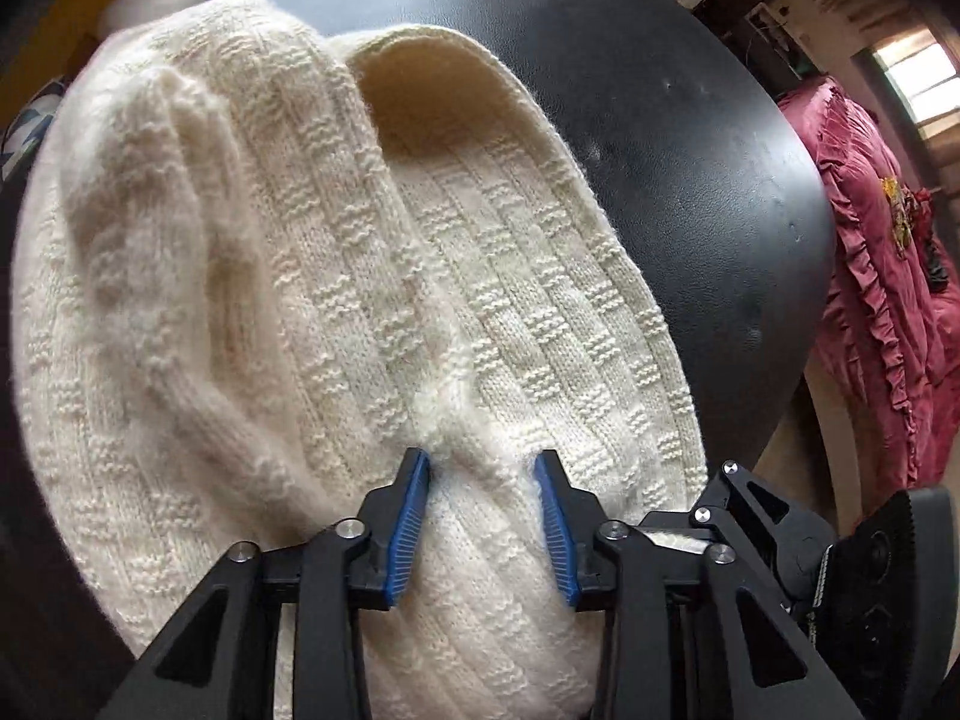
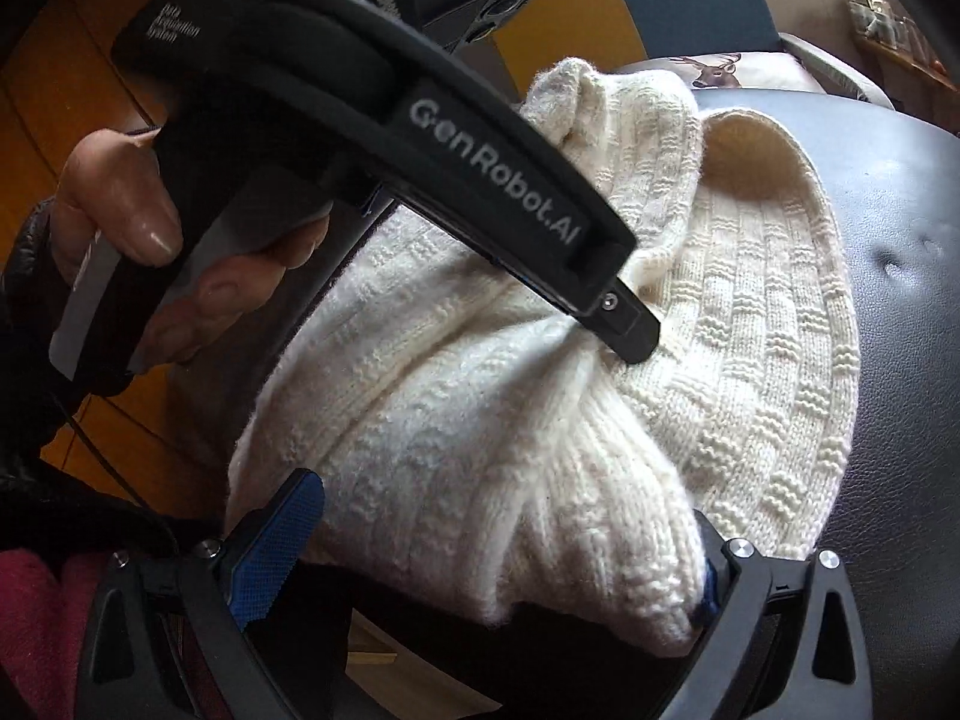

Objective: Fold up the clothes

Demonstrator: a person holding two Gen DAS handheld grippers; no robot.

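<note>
**Left wrist view: cream sweater bunched between two grippers on a dark counter**

Most of both views is filled by a cream knitted sweater (image 1: pixel 336 276), which is heaped in thick folds on a dark, leather-like counter (image 1: pixel 690 168). One edge is turned up and curled over, so that a hollow is formed at the far end. A red ruffled cloth (image 1: pixel 888 276) is seen beyond the counter's edge, well apart from the sweater.

The left gripper (image 1: pixel 487 462) is angled down onto the heap, its blue-padded fingers (image 1: pixel 408 528) partly spread with a ridge of knit gathered between them; whether the fabric is truly pinched cannot be told. In the right wrist view this same tool is seen from the side as a black body crossing the frame, held by a hand (image 2: pixel 150 252) whose fingers are wrapped round the handle; its tip is pressed into a crease of the sweater.

The right gripper (image 2: pixel 498 546) is spread wide, and a rolled fold of the sweater is lodged between its fingers. One blue pad (image 2: pixel 282 546) is shown clear of the fabric; the other is almost wholly covered by the knit. The sweater's near edge is cut off by the gripper frames in both views.
</note>
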